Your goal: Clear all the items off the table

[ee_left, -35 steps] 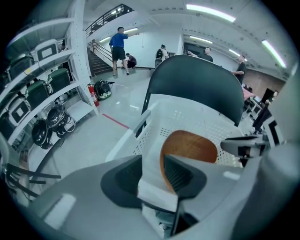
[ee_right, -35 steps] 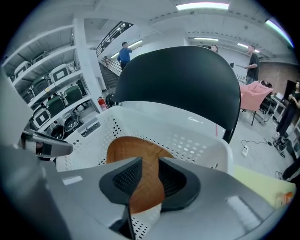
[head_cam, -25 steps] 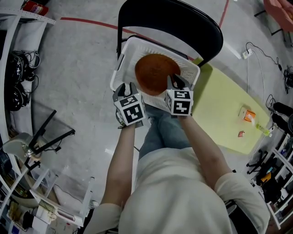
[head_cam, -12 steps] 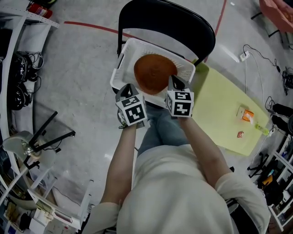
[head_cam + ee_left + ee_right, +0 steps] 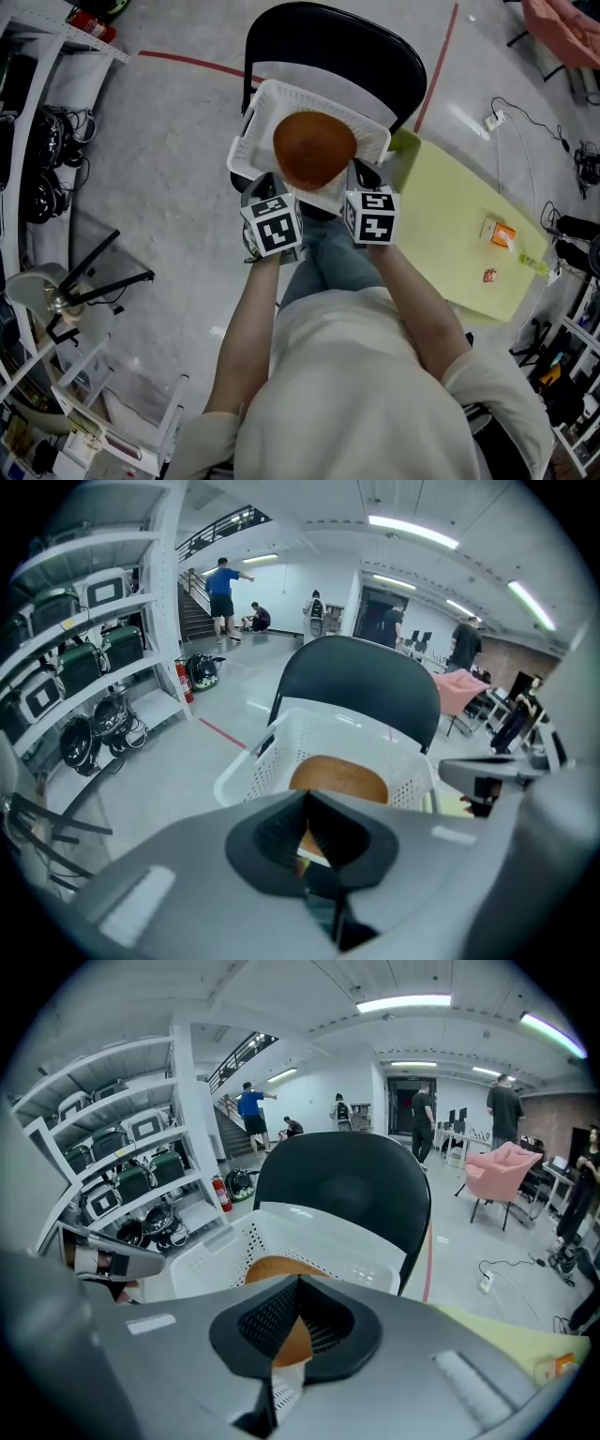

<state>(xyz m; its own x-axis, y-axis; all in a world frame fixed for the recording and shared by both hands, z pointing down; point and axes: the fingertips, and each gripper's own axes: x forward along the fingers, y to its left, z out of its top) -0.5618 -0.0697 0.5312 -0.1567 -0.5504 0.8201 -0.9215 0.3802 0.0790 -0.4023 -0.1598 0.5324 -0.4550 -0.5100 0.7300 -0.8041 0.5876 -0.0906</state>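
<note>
A white perforated basket rests on the seat of a black chair and holds a round orange-brown thing. The same basket and round thing lie straight ahead in the left gripper view. My left gripper sits by the basket's near left rim, my right gripper by its near right rim. Both are shut with nothing between the jaws. In the right gripper view the shut jaws of my right gripper point at the basket.
To the right a yellow-green table carries a small orange box, a small red item and a pale green item. Shelving with gear stands left. Cables lie on the floor at the far right.
Both grippers have drawn back a little from the basket. The right gripper's jaws no longer overlap the round thing, which stays in the basket.
</note>
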